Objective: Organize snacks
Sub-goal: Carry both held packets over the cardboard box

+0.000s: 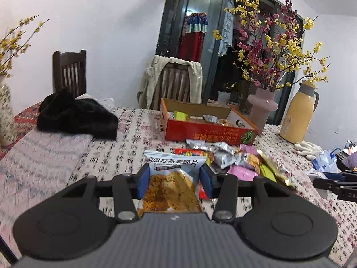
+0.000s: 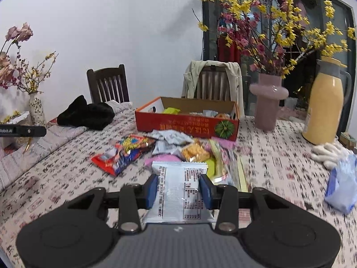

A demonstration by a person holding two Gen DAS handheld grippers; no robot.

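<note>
My left gripper (image 1: 174,179) is shut on a blue-and-orange oat crisp packet (image 1: 171,185), held above the table. My right gripper (image 2: 178,189) is shut on a silver-white snack packet (image 2: 178,192), its printed back facing up. A pile of loose snack packets (image 1: 234,158) lies ahead on the tablecloth; it also shows in the right wrist view (image 2: 178,149). Behind it stands an open red cardboard box (image 1: 207,131) with several snacks inside, also in the right wrist view (image 2: 187,124).
A pink vase (image 2: 267,102) with flowering branches and a yellow thermos (image 2: 323,102) stand right of the box. White gloves (image 2: 328,154) and a blue bag (image 2: 343,185) lie at the right. A black cloth (image 1: 75,116) lies left. Chairs stand behind the table.
</note>
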